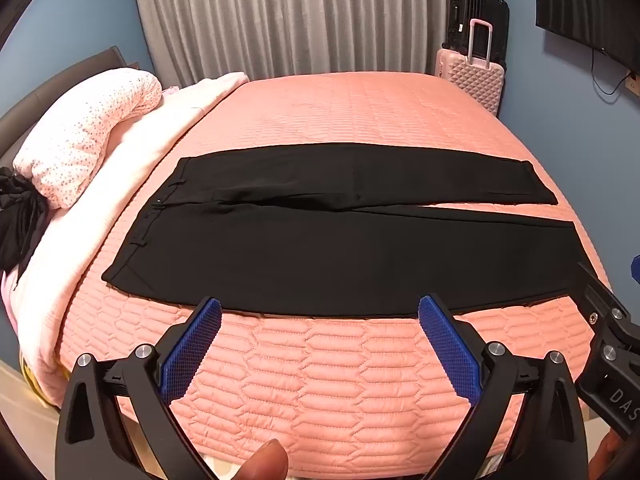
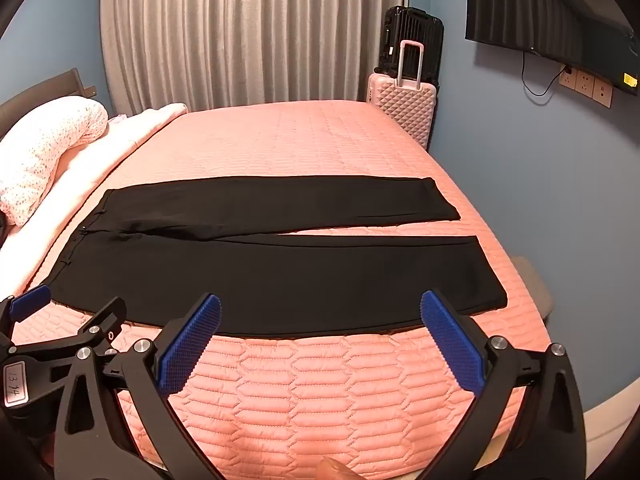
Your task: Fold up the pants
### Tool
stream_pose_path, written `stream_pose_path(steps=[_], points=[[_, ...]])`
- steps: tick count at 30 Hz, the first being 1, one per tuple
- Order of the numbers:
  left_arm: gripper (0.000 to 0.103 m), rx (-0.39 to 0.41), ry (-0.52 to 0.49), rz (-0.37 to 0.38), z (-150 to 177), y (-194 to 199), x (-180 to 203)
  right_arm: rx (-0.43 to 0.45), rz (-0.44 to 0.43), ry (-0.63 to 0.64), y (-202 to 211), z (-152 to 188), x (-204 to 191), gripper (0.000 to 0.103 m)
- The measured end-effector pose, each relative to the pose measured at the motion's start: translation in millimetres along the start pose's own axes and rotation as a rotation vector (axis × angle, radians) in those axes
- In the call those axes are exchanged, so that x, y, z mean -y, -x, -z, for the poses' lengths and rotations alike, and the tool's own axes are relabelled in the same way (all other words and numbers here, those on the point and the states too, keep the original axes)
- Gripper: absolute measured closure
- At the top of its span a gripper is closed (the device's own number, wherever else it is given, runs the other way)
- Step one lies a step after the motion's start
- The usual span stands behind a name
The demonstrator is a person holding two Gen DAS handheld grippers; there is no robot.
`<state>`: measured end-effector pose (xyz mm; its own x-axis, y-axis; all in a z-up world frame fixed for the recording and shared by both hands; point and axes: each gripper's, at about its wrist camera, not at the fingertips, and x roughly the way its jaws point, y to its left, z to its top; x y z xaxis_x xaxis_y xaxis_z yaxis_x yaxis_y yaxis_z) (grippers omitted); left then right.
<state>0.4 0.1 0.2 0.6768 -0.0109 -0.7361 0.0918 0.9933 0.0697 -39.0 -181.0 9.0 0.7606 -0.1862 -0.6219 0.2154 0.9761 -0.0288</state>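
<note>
Pants: the black pants [image 1: 320,248] [image 2: 256,276] lay flat and unfolded across the bed, waistband toward the pillow side, both legs running to the right with a narrow gap between them near the hems.
Near leg: its long edge ran along the front of the bed, just beyond both grippers' fingertips.
Left gripper: the left gripper [image 1: 320,306] hung over the front edge of the quilt, jaws spread wide and empty, blue pads [image 1: 192,350] clear of the fabric.
Right gripper: the right gripper [image 2: 320,304] was positioned just beside the left, jaws likewise released and empty.
Support: pink quilted bedspread [image 1: 328,380] [image 2: 320,392].
Bedding: a floral pillow [image 1: 84,136] on a pale blanket at the left.
Background: grey curtain [image 2: 248,32], pink suitcase [image 2: 404,108] with a black suitcase [image 2: 412,40] behind it.
</note>
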Motion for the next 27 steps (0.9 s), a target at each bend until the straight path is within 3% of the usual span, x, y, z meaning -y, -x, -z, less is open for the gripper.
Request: stream_pose_path(steps=[27], points=[[0.005, 0.01, -0.014, 0.003, -3.2, 1.5, -0.6, -0.013, -0.019, -0.017, -3.2, -1.7, 2.9, 0.005]])
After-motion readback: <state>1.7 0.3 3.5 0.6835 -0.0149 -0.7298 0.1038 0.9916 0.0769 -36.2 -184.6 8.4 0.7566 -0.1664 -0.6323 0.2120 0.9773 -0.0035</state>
